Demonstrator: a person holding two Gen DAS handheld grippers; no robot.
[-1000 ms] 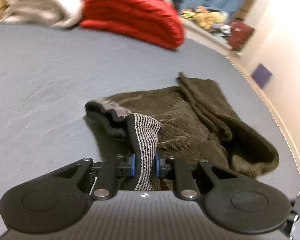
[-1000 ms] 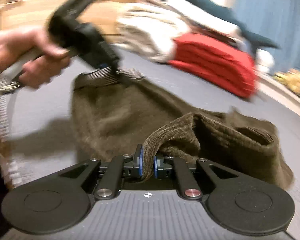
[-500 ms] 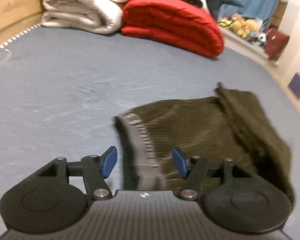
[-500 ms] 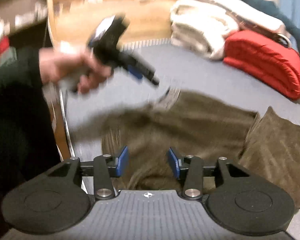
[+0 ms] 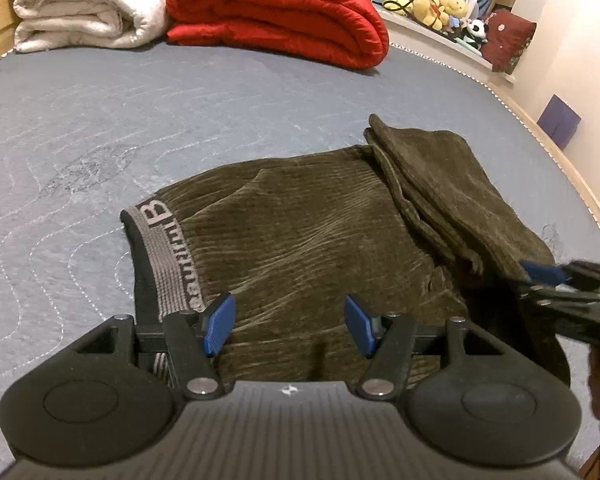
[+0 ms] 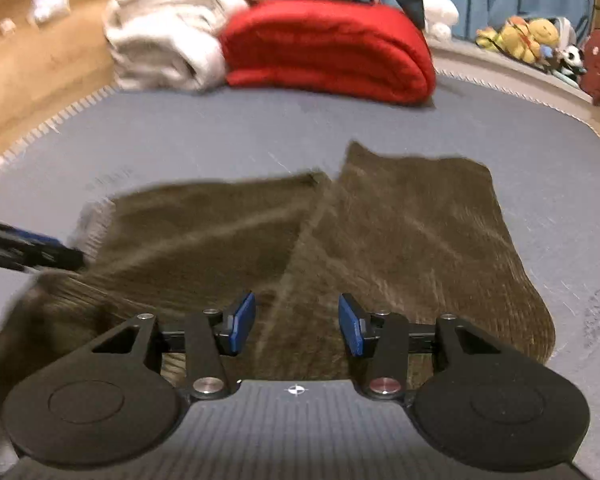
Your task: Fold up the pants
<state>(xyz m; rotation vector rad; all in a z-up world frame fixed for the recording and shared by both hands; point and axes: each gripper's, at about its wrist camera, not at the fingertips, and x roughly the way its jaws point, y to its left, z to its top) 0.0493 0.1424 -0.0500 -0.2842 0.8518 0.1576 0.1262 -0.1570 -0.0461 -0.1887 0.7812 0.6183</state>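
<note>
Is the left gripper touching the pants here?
Cannot tell. In the left wrist view the left gripper is open over the pants, gripping nothing, but the finger undersides are hidden. The right wrist view is blurred.

Each claw (image 5: 286, 328) (image 6: 296, 328) is built of matte black plastic, with ribbed blue pads (image 5: 219, 323), silver pivot screws and a white crosshair mark behind them.

A large "B" stands on the grey waistband (image 5: 160, 248) of the pants (image 5: 308, 240); the smaller letters are unreadable
</note>
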